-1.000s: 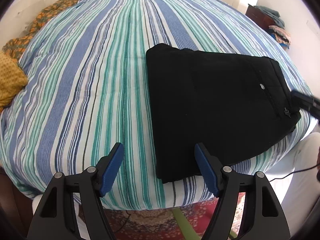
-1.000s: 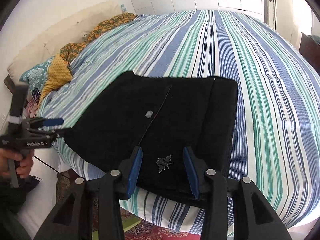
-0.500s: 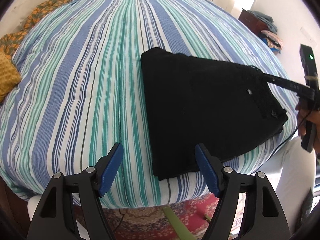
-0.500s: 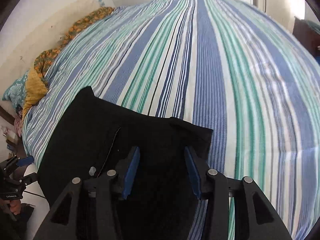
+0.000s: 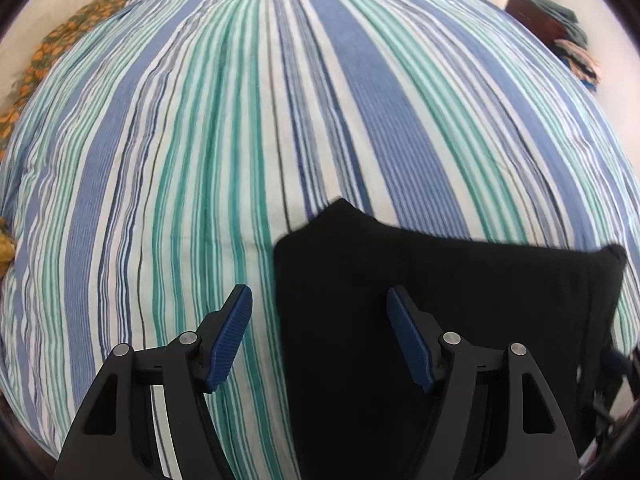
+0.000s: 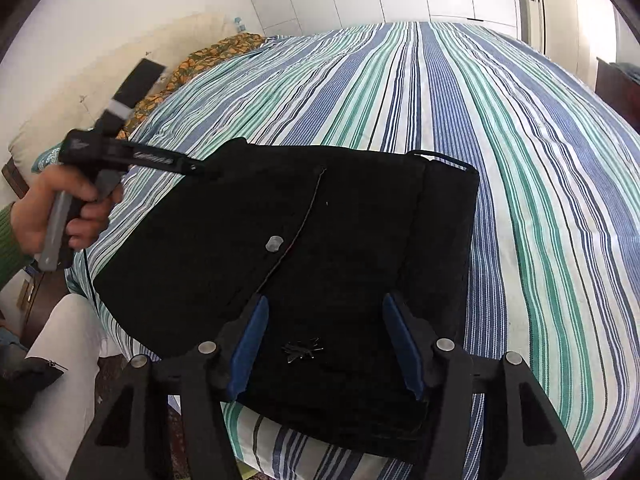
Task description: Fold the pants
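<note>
Lying folded near the edge of the striped bed (image 6: 520, 160), the black pants (image 6: 340, 240) sat beneath both spread-fingered tools. The left gripper (image 5: 320, 332) straddled their left edge; the right gripper (image 6: 324, 340) hovered over them. Contact could not be judged.

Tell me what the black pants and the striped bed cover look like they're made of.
Pants: matte black woven cloth, probably cotton twill; it shows no shine, holds flat folds, and carries a small pale button. Bed cover: thin woven cotton-like fabric with fine ribbed texture and soft wrinkles.
</note>
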Action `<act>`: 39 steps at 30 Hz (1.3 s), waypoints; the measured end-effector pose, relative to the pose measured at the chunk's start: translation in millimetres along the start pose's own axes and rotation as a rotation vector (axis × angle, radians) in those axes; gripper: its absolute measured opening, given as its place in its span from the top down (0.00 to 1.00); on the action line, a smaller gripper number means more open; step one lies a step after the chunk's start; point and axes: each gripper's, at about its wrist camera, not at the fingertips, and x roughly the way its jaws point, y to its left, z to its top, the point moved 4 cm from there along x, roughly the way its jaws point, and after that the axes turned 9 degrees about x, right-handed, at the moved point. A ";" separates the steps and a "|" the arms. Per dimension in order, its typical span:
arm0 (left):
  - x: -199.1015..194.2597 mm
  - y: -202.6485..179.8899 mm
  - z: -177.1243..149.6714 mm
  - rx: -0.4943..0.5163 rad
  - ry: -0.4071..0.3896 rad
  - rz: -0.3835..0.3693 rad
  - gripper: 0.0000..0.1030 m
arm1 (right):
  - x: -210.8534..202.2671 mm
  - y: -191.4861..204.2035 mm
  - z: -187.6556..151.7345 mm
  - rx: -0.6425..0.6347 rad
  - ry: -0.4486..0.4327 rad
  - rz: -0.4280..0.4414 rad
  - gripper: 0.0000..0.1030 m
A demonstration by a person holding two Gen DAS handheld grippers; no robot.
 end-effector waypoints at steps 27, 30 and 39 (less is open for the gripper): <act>-40.8 27.9 -146.1 -0.289 0.022 -0.510 0.21 | -14.8 -104.0 -8.4 0.629 0.271 0.349 0.28; -37.1 22.4 -140.5 -0.297 0.055 -0.570 0.20 | -9.4 -101.3 -10.2 0.659 0.321 0.429 0.21; -33.5 -19.5 -138.0 -0.289 0.124 -0.667 0.26 | 18.2 -76.5 -4.6 0.511 0.399 0.330 0.22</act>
